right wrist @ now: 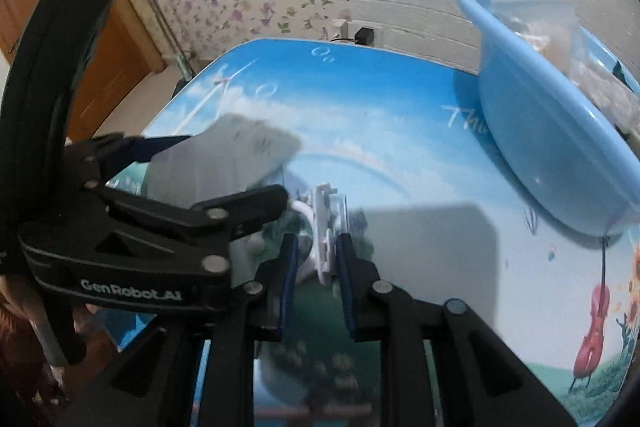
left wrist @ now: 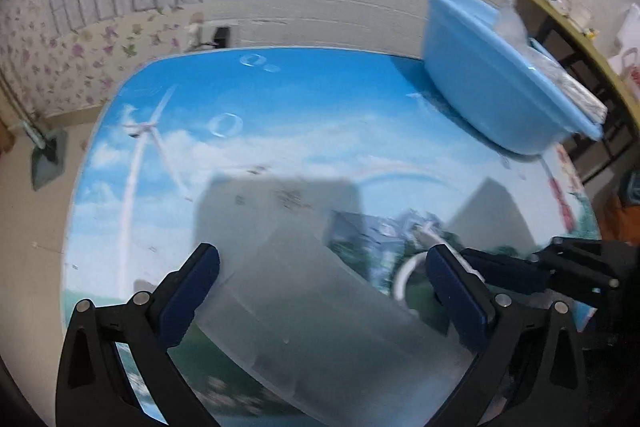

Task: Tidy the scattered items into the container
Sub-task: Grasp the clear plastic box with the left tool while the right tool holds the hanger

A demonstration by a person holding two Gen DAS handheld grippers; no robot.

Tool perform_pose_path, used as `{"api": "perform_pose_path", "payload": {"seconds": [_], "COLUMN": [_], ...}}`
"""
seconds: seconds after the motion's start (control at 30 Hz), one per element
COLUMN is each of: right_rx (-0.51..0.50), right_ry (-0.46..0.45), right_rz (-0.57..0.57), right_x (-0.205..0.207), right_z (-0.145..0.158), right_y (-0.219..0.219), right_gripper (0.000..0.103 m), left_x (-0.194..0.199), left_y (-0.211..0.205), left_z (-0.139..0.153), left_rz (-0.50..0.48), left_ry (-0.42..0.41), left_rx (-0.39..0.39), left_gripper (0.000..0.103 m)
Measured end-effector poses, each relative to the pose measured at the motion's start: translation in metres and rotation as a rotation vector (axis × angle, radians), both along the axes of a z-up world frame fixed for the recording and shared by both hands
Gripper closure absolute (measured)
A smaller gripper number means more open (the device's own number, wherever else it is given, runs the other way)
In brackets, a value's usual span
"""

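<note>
Translucent plastic jug (left wrist: pixel 320 307) carried between both tongs above the worktop (left wrist: pixel 280 107), short of the blue basin (left wrist: pixel 492 87).

Nearest, the left tongs (left wrist: pixel 320 279) clamp the jug's frosted body across its width, while the right tongs (right wrist: pixel 316 267) stand nearly closed, pinching its white handle (right wrist: pixel 324 239). Beyond the jug lies the worktop's sky-and-windmill print. Farther off, right of the jug, the basin sits at the worktop's far edge, already holding clear packets (right wrist: pixel 580 59) and a silvery pack (left wrist: pixel 576 87).
</note>
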State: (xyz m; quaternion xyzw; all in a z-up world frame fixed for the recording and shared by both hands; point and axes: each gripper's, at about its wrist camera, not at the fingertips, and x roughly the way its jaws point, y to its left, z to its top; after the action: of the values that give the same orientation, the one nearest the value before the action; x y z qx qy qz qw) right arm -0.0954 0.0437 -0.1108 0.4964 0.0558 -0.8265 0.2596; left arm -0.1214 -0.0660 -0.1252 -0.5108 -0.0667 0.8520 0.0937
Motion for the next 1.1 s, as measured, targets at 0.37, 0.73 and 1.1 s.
{"api": "perform_pose_path", "payload": {"seconds": [0.37,0.73,1.1], "right_rx": [0.000,-0.031,-0.061], "right_ry": [0.031,0.040,0.047], "right_rz": [-0.132,-0.290,-0.375], "right_x": [0.012,0.012,0.016], "right_z": [-0.002,-0.004,-0.004], "right_y": [0.063,0.123,0.155], "right_gripper": [0.083,0.083,0.082], "left_x": [0.043,0.056,0.036], "left_y": [-0.035,-0.012,0.036], "left_z": [0.028,0.003,0.003], "left_rz": [0.186,0.185,0.069], "left_ry": [0.038,-0.067,-0.036], "left_rx": [0.084,0.090,0.017], "left_gripper": [0.000,0.000,0.000]}}
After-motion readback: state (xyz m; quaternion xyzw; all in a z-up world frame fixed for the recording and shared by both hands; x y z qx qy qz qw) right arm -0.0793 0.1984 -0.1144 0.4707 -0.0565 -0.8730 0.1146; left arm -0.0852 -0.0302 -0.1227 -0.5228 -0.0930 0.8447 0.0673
